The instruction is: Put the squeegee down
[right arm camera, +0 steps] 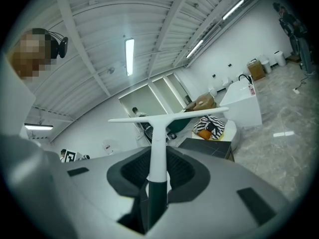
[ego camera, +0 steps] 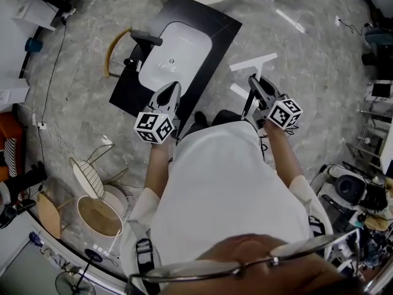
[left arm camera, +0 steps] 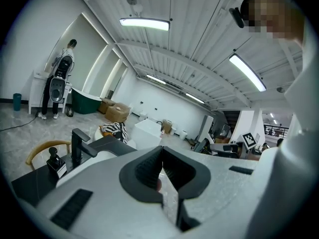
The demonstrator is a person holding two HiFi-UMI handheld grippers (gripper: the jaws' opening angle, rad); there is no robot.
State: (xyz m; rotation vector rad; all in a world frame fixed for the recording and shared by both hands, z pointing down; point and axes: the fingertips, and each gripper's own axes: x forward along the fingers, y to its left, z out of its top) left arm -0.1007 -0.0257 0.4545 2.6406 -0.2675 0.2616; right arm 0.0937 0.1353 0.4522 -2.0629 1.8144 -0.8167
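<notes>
Head view shows our left gripper with jaws together on nothing, beside the black washbasin counter. Our right gripper is clamped on the white squeegee, held aloft by its handle. We judge 0 of the task done: setting it down remains.

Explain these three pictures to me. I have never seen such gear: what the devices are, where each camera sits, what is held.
There is no robot: a person holds a two-jaw gripper in each hand. The head view looks down from a camera on the person's head; the marker cubes are part of the grippers. The other two views ride on each gripper and look along its jaws. In front stands a black counter with a white sink and a black tap. The left gripper is shut and empty. The right gripper is shut on the handle of a white squeegee, not yet put down.
</notes>
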